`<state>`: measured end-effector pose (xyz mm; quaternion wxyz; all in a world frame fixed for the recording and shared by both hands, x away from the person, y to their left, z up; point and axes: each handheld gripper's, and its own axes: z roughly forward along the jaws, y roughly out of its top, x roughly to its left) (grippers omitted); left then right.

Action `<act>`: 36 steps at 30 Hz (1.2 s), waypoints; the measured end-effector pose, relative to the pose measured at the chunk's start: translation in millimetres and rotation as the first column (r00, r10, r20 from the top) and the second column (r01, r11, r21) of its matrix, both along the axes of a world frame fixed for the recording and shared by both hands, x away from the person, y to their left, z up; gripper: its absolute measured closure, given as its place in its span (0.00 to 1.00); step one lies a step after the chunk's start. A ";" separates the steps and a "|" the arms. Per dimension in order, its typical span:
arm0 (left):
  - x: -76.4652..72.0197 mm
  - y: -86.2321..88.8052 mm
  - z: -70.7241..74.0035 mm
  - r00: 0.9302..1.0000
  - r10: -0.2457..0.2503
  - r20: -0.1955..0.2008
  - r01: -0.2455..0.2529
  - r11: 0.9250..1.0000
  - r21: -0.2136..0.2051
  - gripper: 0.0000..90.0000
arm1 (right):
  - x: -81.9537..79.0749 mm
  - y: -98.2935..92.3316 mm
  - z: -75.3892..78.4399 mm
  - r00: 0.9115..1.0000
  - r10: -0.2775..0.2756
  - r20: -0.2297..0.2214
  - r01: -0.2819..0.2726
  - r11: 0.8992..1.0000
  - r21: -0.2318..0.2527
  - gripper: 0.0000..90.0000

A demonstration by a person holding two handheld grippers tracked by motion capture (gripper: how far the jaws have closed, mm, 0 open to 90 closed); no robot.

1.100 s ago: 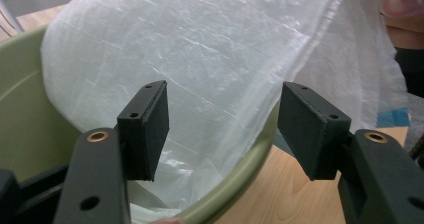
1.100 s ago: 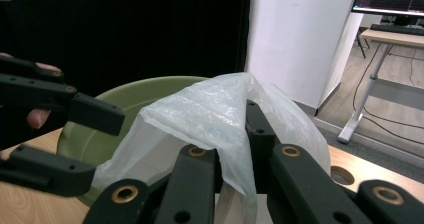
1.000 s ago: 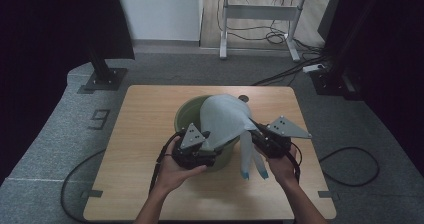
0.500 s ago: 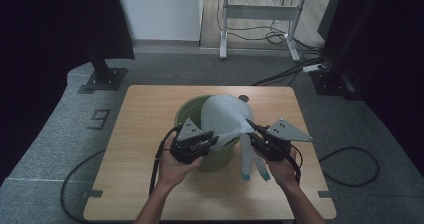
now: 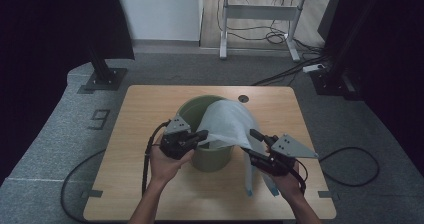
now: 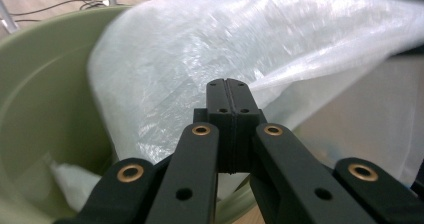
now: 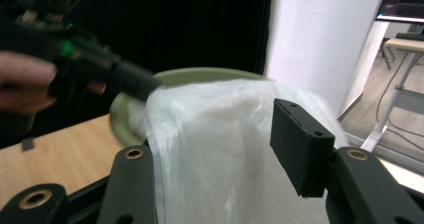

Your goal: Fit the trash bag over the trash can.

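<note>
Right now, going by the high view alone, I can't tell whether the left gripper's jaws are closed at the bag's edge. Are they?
Observer: Yes. In the left gripper view the left gripper has its jaws flat together, with the white bag just beyond the tips. I cannot tell whether any film is pinched.
Operator: And the right one?
Observer: In the right gripper view the right gripper has its jaws apart. They have just been opening, and the bag's film hangs between them.
Operator: Does the bag reach inside the green bin?
Observer: Yes. The left gripper view shows film hanging down within the green bin, along its inner wall.
</note>
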<state>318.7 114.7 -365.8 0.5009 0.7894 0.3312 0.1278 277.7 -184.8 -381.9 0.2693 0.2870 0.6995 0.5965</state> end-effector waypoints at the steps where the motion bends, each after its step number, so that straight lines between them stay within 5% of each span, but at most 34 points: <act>1: -0.2 2.1 0.4 1.000 0.000 -0.002 0.000 1.000 -0.006 1.00 | -1.9 -0.4 -2.2 1.000 0.003 -0.005 -0.003 1.000 -0.003 0.55; 6: -4.3 6.5 3.9 1.000 0.015 0.021 -0.015 1.000 0.010 1.00 | -5.9 -4.1 -7.5 1.000 0.012 -0.015 -0.012 1.000 0.002 0.58; 13: 1.2 23.1 1.2 0.999 0.041 -0.007 -0.041 0.999 -0.025 1.00 | -18.9 -9.6 -12.6 0.997 0.073 -0.015 -0.073 0.997 0.018 0.55; 16: -4.5 20.0 2.1 1.000 -0.009 0.011 0.009 0.999 -0.040 0.99 | -20.1 -14.1 -17.5 0.997 0.079 -0.024 -0.079 0.997 0.004 0.78; 20: -12.0 10.3 4.7 0.995 -0.088 0.039 0.090 0.995 -0.050 0.80 | -12.0 -13.9 -14.3 0.997 0.063 -0.046 -0.062 0.998 0.024 0.97; 24: -16.6 1.0 3.7 0.990 -0.134 0.046 0.136 0.989 -0.054 0.75 | -3.3 -9.9 -4.7 0.997 0.065 -0.039 -0.063 0.997 0.049 0.98; 32: -12.0 -12.5 -0.7 0.986 -0.148 0.076 0.151 0.988 -0.031 0.62 | 0.0 3.6 10.9 0.996 0.087 -0.011 -0.086 0.996 0.038 0.99; 36: -11.3 -21.1 -1.6 0.988 -0.126 0.088 0.127 0.992 0.001 0.64 | 3.0 8.0 13.5 0.996 0.087 -0.018 -0.086 0.996 0.036 0.99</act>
